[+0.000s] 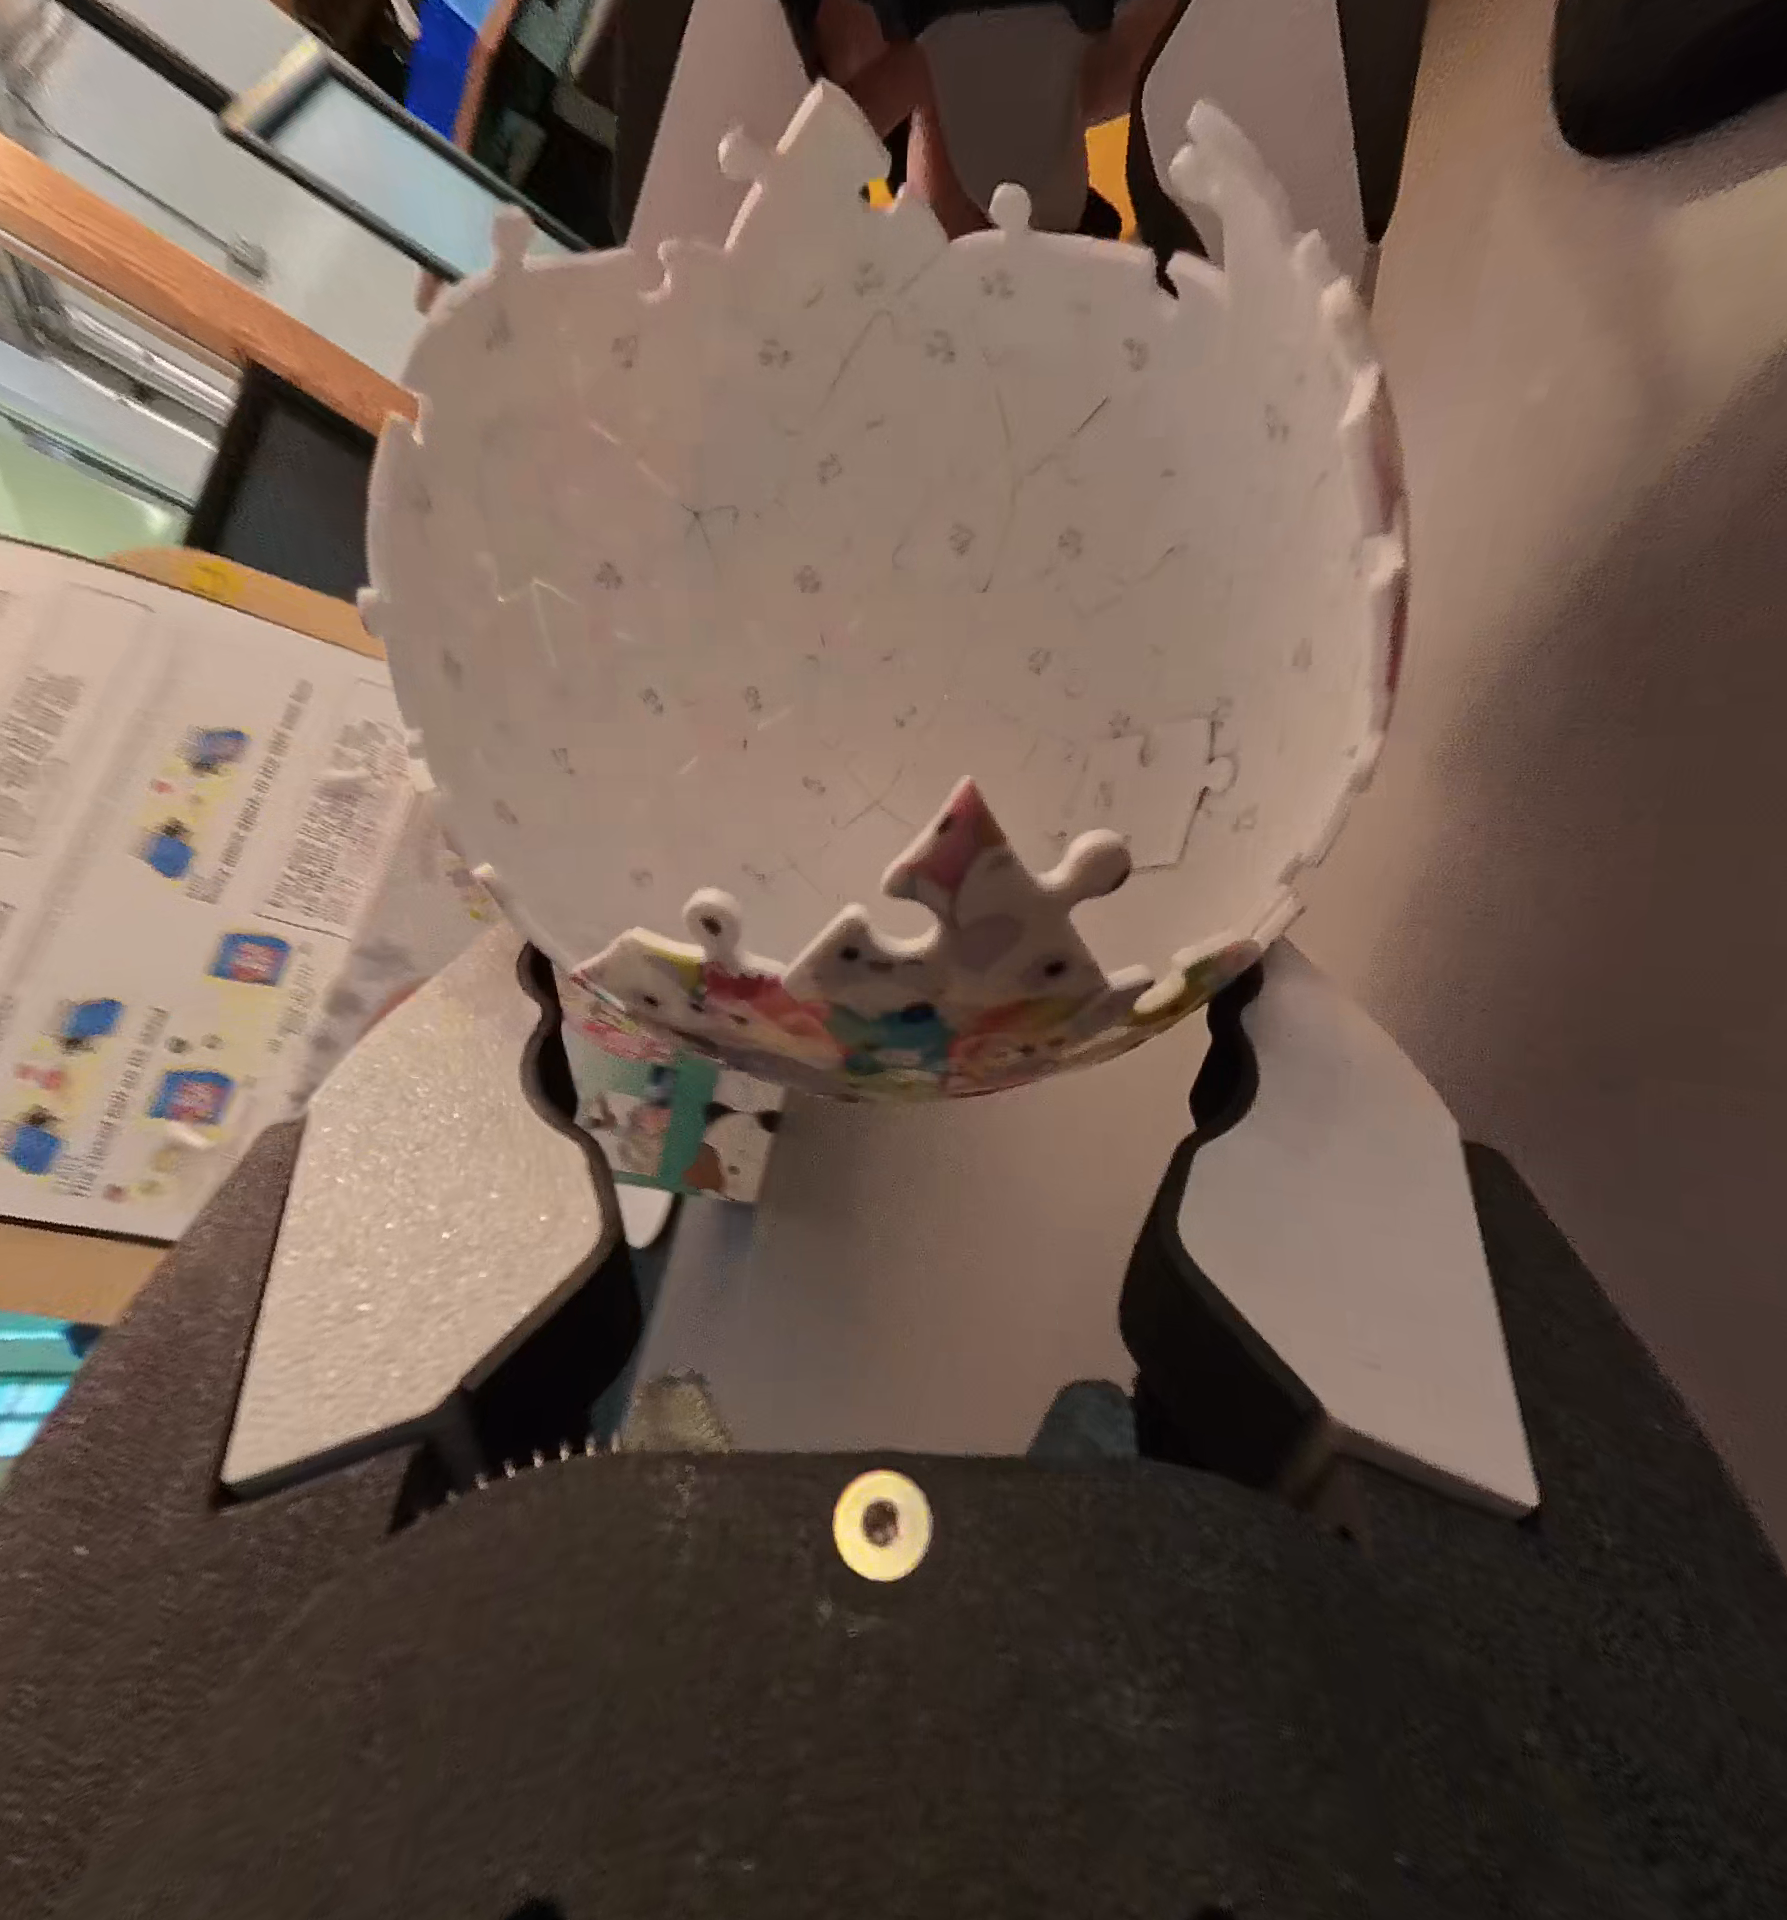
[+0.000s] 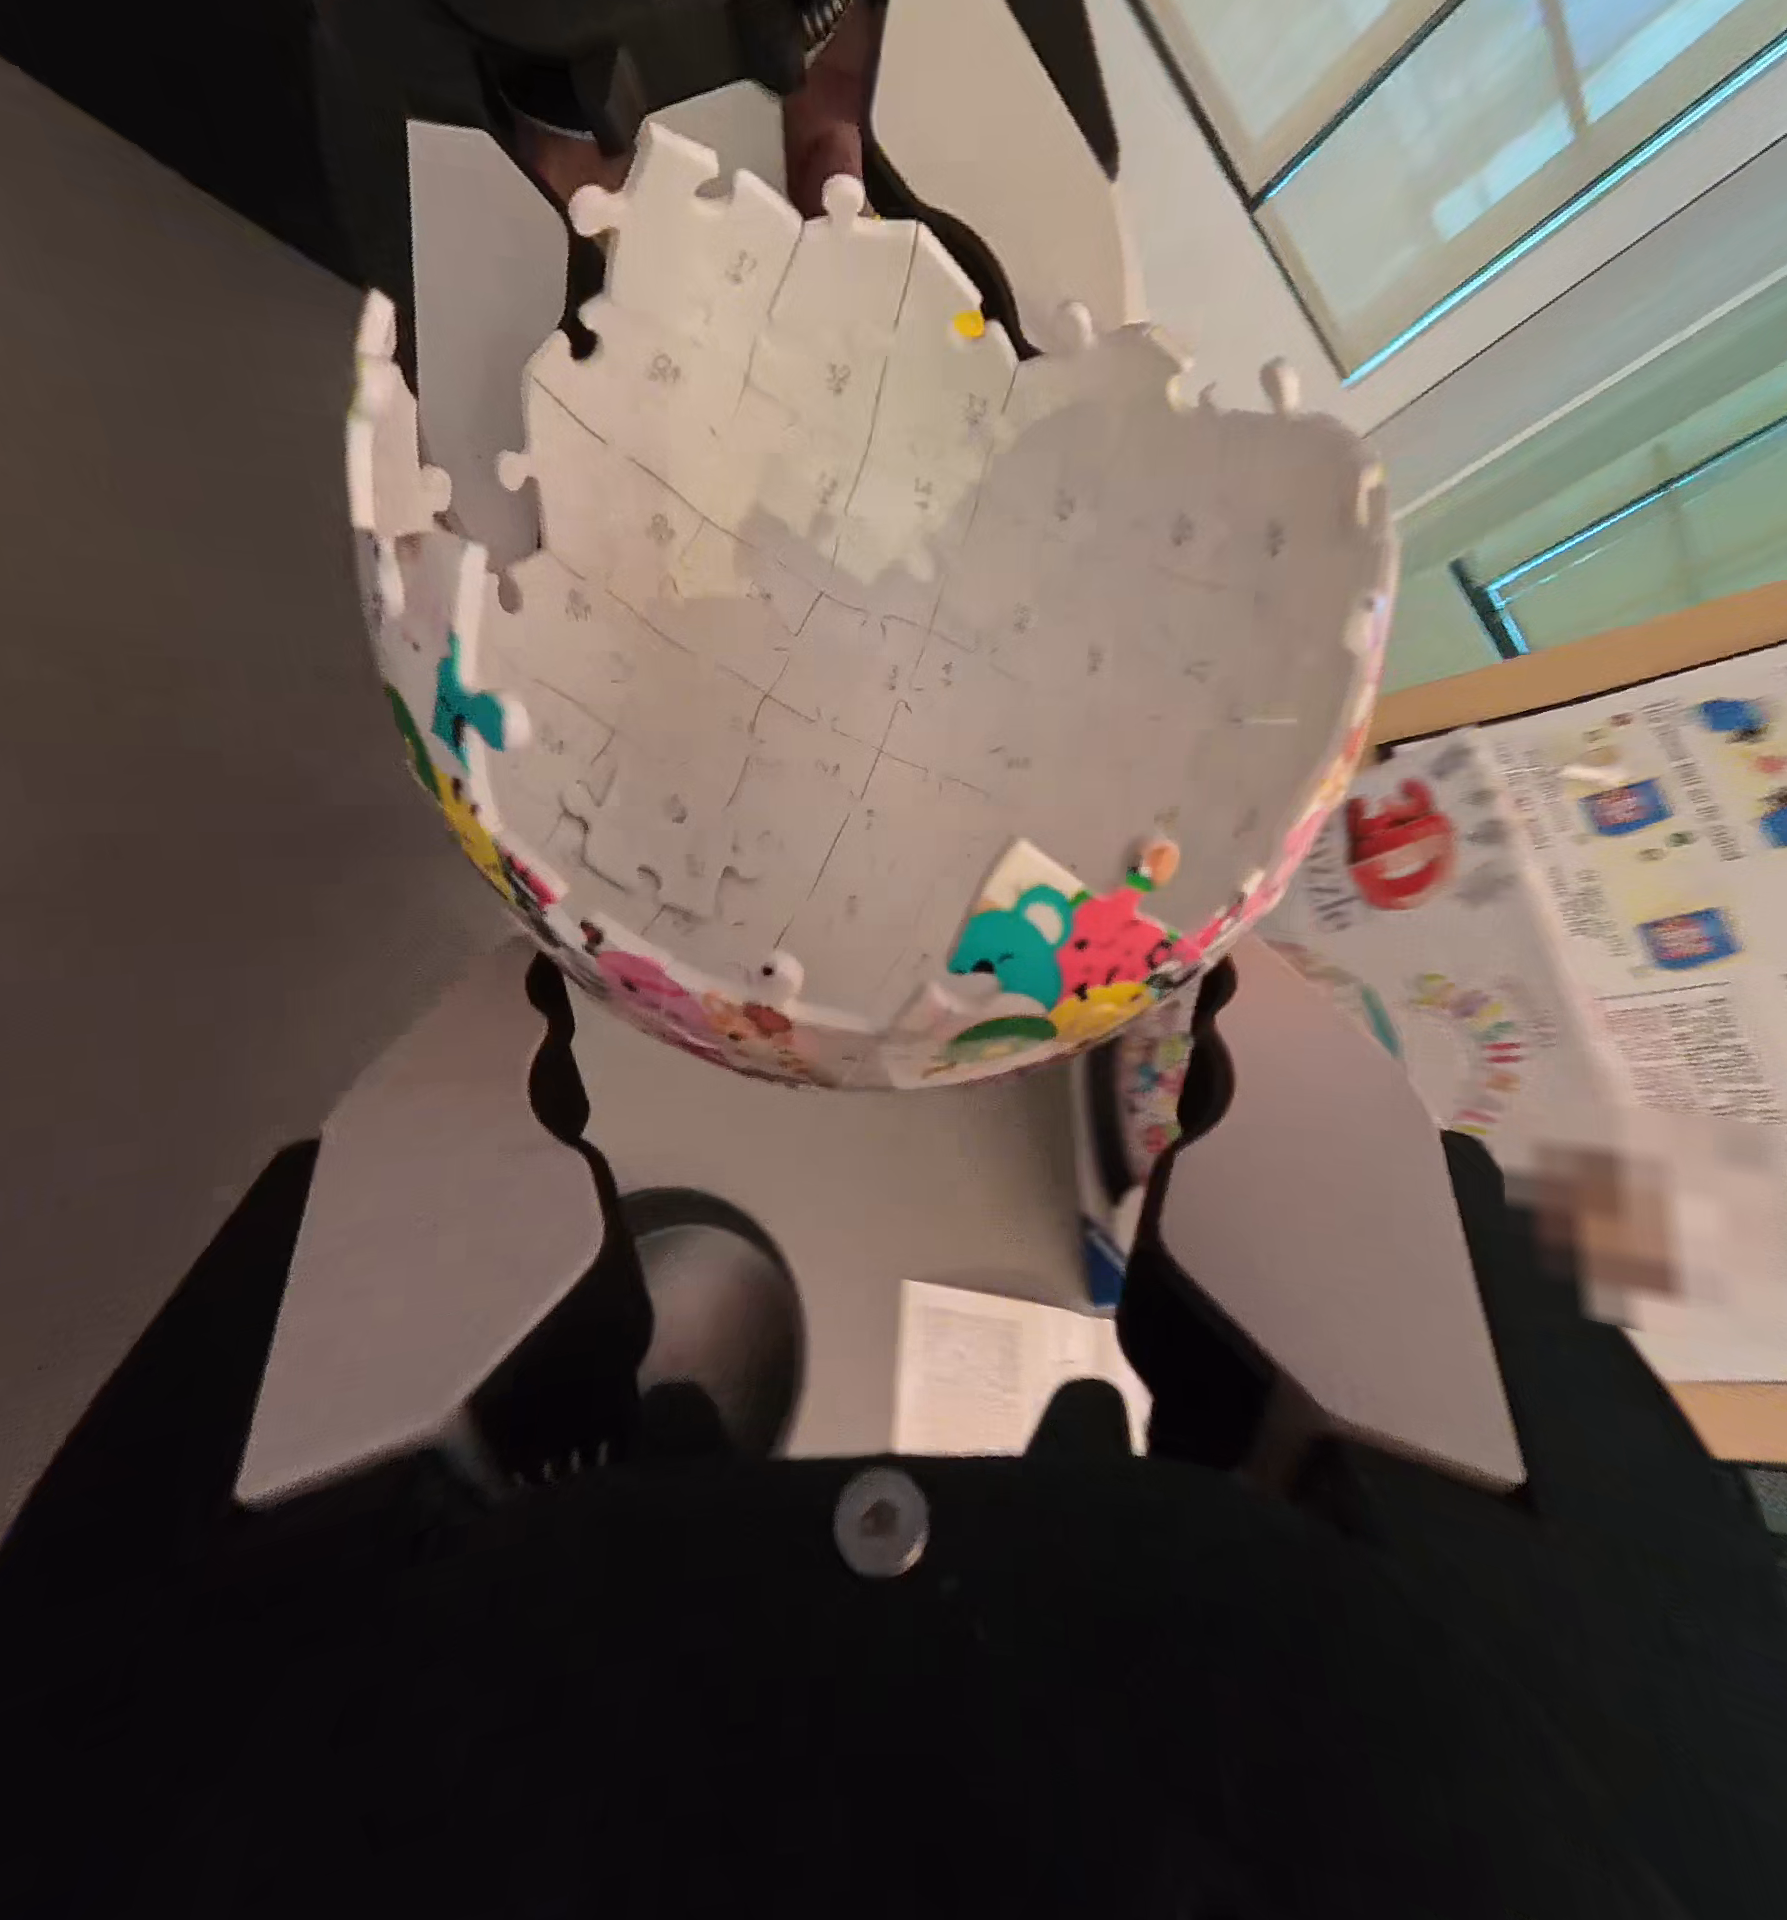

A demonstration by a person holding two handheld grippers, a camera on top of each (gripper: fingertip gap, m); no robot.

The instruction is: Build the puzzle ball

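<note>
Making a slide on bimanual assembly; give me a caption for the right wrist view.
Right gripper fingers cradle a half-built puzzle ball, its white interior facing the camera.

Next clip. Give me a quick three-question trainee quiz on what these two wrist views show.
1. True or false: the puzzle ball is already closed into a full sphere.
2. Which of these lies off to the side of the ball? A) a printed instruction sheet B) a pair of scissors C) a mug
3. What colour is the inside of the ball's shell, and what sits on either side of its lower edge in the left wrist view?

Key
1. False: it is an open shell with a jagged rim.
2. A
3. White; the fingers of the left gripper.
</note>
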